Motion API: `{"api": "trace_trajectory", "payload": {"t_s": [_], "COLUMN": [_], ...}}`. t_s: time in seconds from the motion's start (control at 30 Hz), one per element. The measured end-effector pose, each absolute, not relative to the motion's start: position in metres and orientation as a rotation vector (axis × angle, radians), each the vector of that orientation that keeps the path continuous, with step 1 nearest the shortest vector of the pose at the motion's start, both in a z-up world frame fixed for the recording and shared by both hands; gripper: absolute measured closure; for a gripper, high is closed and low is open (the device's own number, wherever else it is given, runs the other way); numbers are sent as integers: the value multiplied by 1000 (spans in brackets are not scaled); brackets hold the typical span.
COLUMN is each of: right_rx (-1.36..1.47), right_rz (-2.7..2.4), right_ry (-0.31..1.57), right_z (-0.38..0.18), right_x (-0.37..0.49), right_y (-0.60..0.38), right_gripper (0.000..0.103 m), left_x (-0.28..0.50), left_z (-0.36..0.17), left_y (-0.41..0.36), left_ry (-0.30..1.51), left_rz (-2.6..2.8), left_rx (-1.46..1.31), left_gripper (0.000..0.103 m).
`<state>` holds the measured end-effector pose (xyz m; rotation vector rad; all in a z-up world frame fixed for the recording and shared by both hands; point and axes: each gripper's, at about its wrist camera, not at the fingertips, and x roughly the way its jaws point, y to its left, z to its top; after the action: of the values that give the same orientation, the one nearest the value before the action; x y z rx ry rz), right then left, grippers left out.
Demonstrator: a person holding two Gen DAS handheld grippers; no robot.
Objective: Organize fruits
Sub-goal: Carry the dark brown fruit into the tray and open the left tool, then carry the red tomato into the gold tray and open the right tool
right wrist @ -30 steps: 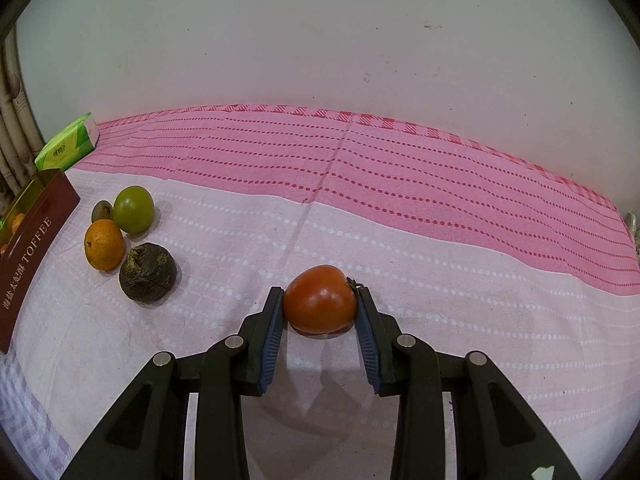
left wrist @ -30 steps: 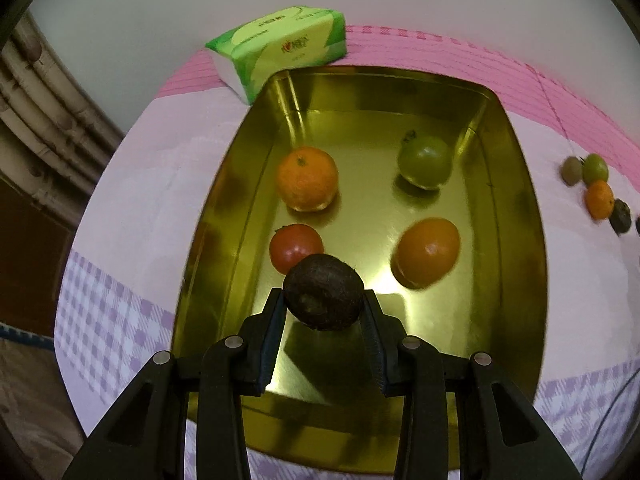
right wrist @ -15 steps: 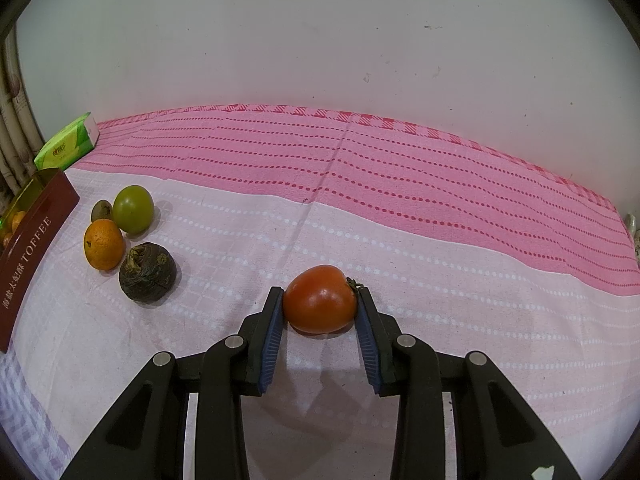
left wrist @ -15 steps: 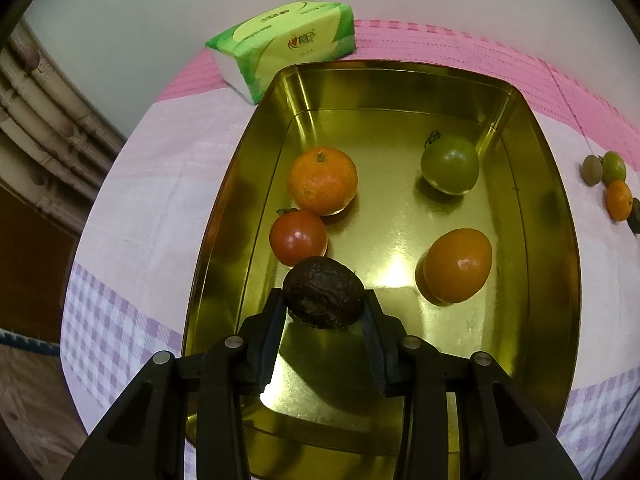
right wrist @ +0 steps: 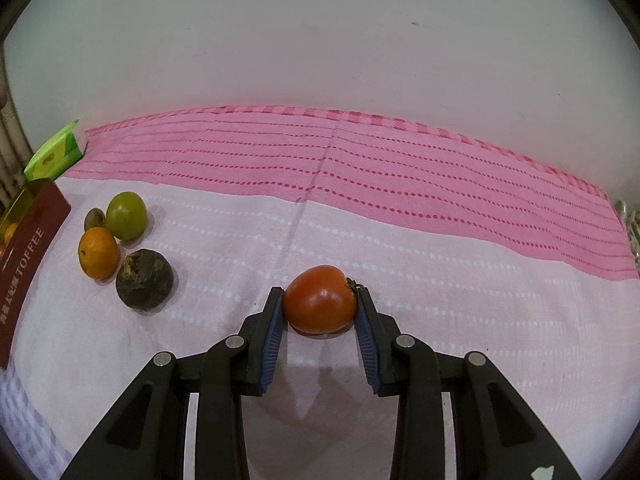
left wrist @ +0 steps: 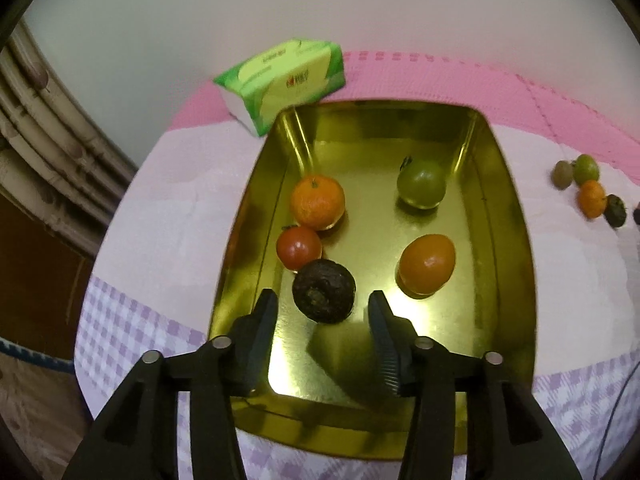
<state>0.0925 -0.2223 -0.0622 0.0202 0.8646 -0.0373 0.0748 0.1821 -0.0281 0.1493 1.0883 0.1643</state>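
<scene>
Both grippers differ: left gripper (left wrist: pixel 322 310) jaws apart around dark fruit (left wrist: pixel 323 297); right gripper (right wrist: pixel 319 307) clamped sideways on soft, bruisable tomato (right wrist: pixel 321 299).

A plain white wall (right wrist: pixel 320 40) backs the tabletop (right wrist: pixel 440 240), draped in pink-and-white cloth; brown floor (left wrist: pixel 24 420) below.

Dim warm light, tray (left wrist: pixel 516 264) glare, fisheye-warped edges
</scene>
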Motion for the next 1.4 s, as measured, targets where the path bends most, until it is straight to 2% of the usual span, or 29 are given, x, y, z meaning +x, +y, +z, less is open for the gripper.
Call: {"api": "trace_trajectory", "payload": {"t_s": [0.17,0.33,0.73,0.93,1.4], "right_rx": [47,50,33,-16,-216], "right_rz": [-102,-84,280,404,529], "right_ry": [895,886,856,852,893], "right_z": [-59,-42,-4,2,-10], "right_x": [93,89,56,54,56], "right_y": [-218,-197,-58,9,103], "right_gripper": [72,72,72,72,72], "left_x": [65,51,37,27,30], "left_z": [-13,-4,2,3,-3], "left_y": [188,195,227,245,264], "left_ry": [1039,975,960,966,1011], "left_rz": [162,201,245,287,282], "left_rx": [149,180,116,85,13], "left_gripper": [50,41,36,30,29]}}
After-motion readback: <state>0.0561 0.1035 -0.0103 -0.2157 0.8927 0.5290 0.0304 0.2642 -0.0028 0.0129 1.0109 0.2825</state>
